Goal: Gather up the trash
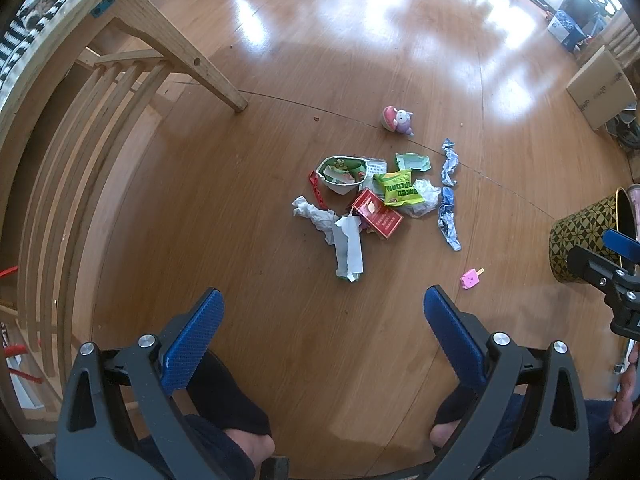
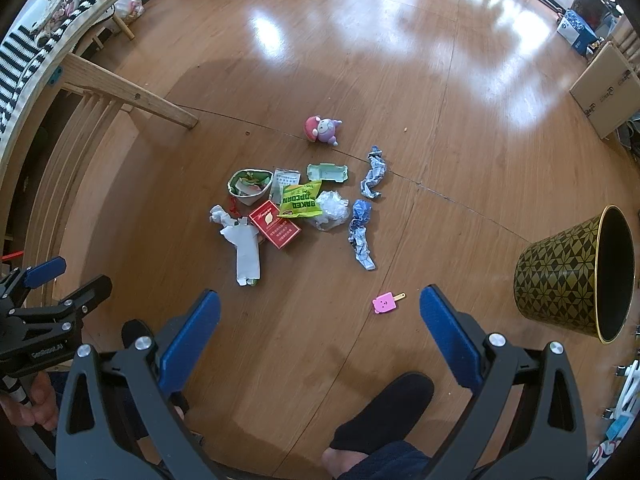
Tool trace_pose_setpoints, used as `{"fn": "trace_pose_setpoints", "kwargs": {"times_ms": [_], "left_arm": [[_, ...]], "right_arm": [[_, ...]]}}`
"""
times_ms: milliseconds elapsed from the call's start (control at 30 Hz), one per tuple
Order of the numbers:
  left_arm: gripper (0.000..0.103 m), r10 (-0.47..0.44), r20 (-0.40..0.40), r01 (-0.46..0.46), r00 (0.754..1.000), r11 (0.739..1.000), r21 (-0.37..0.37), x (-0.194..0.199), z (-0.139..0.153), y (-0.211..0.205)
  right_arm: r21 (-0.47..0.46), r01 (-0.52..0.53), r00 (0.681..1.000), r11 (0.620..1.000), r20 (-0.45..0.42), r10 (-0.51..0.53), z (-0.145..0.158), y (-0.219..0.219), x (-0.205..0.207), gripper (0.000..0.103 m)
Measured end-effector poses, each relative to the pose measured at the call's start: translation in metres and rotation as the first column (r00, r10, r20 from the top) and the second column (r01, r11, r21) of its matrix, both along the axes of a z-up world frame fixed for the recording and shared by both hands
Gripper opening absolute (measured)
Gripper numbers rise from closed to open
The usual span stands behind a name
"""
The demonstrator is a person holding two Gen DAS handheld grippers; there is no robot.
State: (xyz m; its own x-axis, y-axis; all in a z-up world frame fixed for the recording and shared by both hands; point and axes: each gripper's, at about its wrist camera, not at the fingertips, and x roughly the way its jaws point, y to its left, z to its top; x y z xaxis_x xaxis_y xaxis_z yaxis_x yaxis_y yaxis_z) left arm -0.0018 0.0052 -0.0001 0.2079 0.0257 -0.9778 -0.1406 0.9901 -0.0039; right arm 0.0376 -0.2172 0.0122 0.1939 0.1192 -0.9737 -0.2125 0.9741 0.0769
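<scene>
1. Count: one trash pile on the wooden floor; two blue crumpled wrappers; one patterned bin.
2. Pile lies ahead of both my tools, apart from them; bin stands to the right.
3. My left gripper and right gripper hover above the floor, fingers spread wide, empty.

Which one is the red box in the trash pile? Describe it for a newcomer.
Find the litter pile on the wooden floor, left of the patterned bin. The red box lies flat at its near edge, touching the green popcorn bag: the only flat red carton with gold script.
</scene>
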Motion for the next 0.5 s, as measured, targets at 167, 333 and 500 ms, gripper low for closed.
{"fn": "trace_pose_setpoints", "kwargs": {"times_ms": [167, 333, 500], "left_arm": [[0.097, 0.000, -0.002, 0.000, 1.000, 1.000, 0.000, 0.0008, -0.0001, -0.0003], [0.097, 0.000, -0.003, 0.000, 1.000, 1.000, -0.003, 0.0004, -0.0008, -0.0005], [0.097, -0.003, -0.003, 0.003, 1.000, 1.000, -0.002, -0.0005, -0.0022, -0.0007]], "right_arm": [[0.000, 0.001, 1.000, 1.000, -0.002, -0.001, 0.0004, 0.0002, 0.0004, 0.096], [0.001, 0.002, 1.000, 1.000, -0.002, -0.002, -0.0003, -0.0006, 0.0003, 0.096], [-0.004, 0.001, 1.000, 1.000, -0.006, -0.001, -0.0001, 0.0001, 0.0000, 0.096]]}}
